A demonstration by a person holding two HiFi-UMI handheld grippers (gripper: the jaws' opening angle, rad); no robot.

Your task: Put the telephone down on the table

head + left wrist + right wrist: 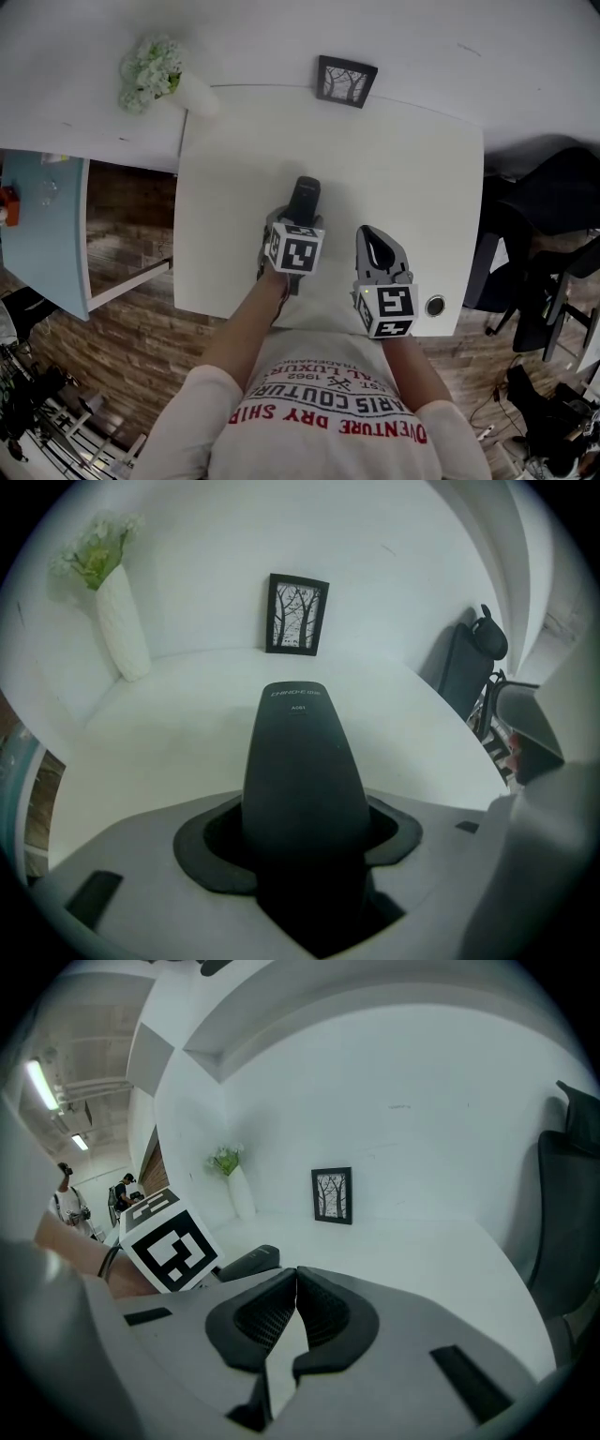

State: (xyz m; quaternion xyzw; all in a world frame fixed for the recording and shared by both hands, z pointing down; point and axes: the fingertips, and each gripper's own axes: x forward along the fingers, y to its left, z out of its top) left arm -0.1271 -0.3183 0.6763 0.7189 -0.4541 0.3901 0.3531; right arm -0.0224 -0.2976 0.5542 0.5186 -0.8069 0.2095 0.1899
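Note:
The telephone is a slim black handset. My left gripper is shut on its near end, over the middle of the white table. In the left gripper view the handset sticks out forward from between the jaws, which press on both its sides. Whether its far tip rests on the table I cannot tell. My right gripper hangs to the right of it, near the table's front edge. Its pads meet with nothing between them. The handset lies to its left.
A white vase with green flowers and a small framed picture stand at the table's back edge by the wall. A round cable hole is at the front right corner. Black chairs stand to the right, a light blue table to the left.

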